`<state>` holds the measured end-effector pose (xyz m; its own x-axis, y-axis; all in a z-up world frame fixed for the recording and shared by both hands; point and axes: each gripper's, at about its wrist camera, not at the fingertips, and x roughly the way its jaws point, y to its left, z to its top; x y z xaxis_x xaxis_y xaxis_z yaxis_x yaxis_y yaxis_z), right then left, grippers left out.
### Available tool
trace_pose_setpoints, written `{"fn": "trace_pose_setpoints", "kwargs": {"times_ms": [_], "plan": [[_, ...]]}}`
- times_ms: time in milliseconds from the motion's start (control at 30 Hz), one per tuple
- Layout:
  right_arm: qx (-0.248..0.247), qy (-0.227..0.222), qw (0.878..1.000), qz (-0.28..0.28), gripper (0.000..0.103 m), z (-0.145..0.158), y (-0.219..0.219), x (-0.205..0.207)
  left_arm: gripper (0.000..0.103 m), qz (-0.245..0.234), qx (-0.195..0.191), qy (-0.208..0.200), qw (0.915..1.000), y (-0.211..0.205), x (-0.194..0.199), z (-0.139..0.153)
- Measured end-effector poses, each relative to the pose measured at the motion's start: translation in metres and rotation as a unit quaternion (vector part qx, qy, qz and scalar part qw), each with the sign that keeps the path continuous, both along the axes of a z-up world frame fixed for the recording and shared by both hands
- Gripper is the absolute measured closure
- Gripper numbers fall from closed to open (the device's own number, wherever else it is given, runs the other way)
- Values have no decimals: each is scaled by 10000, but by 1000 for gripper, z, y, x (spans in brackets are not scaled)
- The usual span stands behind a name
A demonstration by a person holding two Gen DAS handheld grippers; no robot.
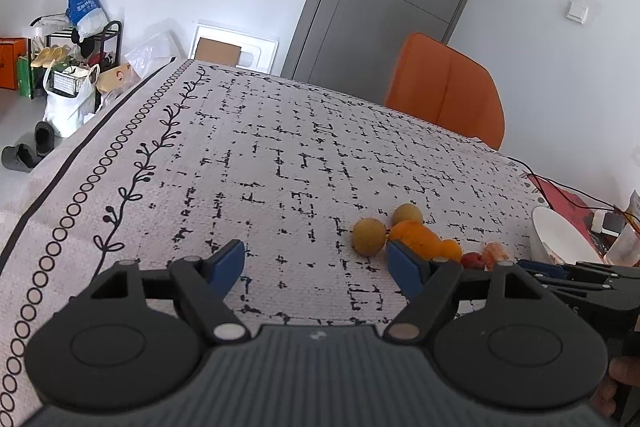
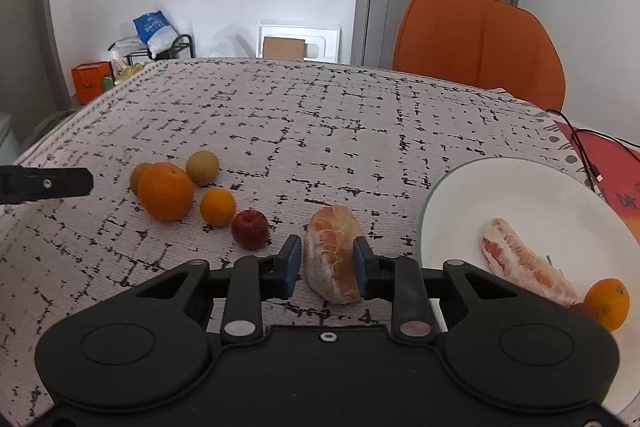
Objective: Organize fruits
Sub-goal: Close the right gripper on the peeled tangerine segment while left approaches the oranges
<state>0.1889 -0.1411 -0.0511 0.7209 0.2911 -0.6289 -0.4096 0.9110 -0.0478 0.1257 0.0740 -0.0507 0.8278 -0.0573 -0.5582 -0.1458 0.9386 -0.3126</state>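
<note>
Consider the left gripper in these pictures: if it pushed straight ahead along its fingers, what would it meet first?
Probably nothing soon. The left gripper is open, and only bare tablecloth lies ahead between its fingers. The yellow-green fruit and large orange sit off to its right, though depth is hard to judge.

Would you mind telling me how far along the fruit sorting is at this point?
Done: a peeled pomelo segment, a small orange and a red fruit lie on the white plate. In hand: the right hand-held gripper brackets a second pomelo piece on the tablecloth. Left: the large orange, another small orange, red apple and brownish fruits. The left hand-held gripper is open, empty.
</note>
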Motion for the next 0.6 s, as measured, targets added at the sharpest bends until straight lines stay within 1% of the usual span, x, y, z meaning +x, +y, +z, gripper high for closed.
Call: {"fn": "trace_pose_setpoints", "kwargs": {"times_ms": [33, 100, 167, 233, 333, 600], "plan": [[-19, 2, 10000, 16, 73, -1, 0, 1, 26, -2, -2, -5, 10000, 0, 0, 0], [-98, 12, 9999, 36, 67, -2, 2, 3, 26, -4, -10, -8, 10000, 0, -1, 0], [-163, -9, 9999, 44, 66, -4, 4, 4, 26, -3, -22, -3, 10000, 0, -1, 0], [-213, -40, 9998, 55, 66, -5, 7, 4, 26, 4, -23, 7, 10000, 1, -2, -1], [-178, -14, 9998, 57, 71, -5, 8, 4, 26, 8, -13, 18, 10000, 0, -1, -1], [234, 160, 9995, 124, 73, -1, -3, -3, 26, -11, 105, -28, 9999, -6, 4, 0]]}}
